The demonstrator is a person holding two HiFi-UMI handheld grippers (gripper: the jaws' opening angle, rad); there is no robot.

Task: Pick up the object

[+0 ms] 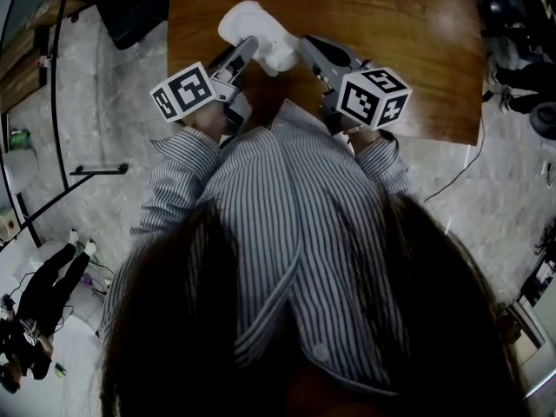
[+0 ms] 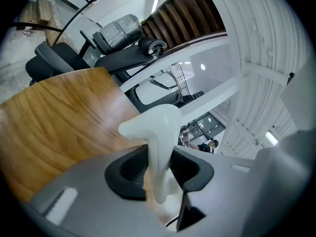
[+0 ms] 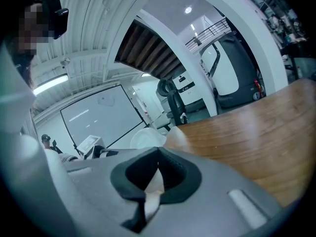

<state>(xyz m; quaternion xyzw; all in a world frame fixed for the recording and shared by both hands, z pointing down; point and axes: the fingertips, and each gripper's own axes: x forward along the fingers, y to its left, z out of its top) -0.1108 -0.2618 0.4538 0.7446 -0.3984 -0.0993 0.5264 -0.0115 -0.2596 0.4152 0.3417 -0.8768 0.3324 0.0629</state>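
Observation:
A white, smooth moulded object (image 1: 256, 29) hangs over the near edge of the wooden table (image 1: 391, 42), in front of the person's striped shirt. My left gripper (image 1: 246, 49) comes at it from the left and is shut on it. In the left gripper view a thin white stem of the object (image 2: 158, 127) is pinched between the dark pads of the left gripper (image 2: 159, 174). My right gripper (image 1: 306, 49) meets the object's right side. In the right gripper view the right gripper (image 3: 155, 181) has its jaws nearly together on a thin white sliver, with the object's rounded body (image 3: 145, 138) just beyond.
A black chair (image 1: 130, 7) stands at the table's far left corner. A curved black metal rail (image 1: 56, 102) runs along the left, above a tiled floor. A cable (image 1: 460, 172) trails off the table's right side. A person (image 1: 43, 294) is at the lower left.

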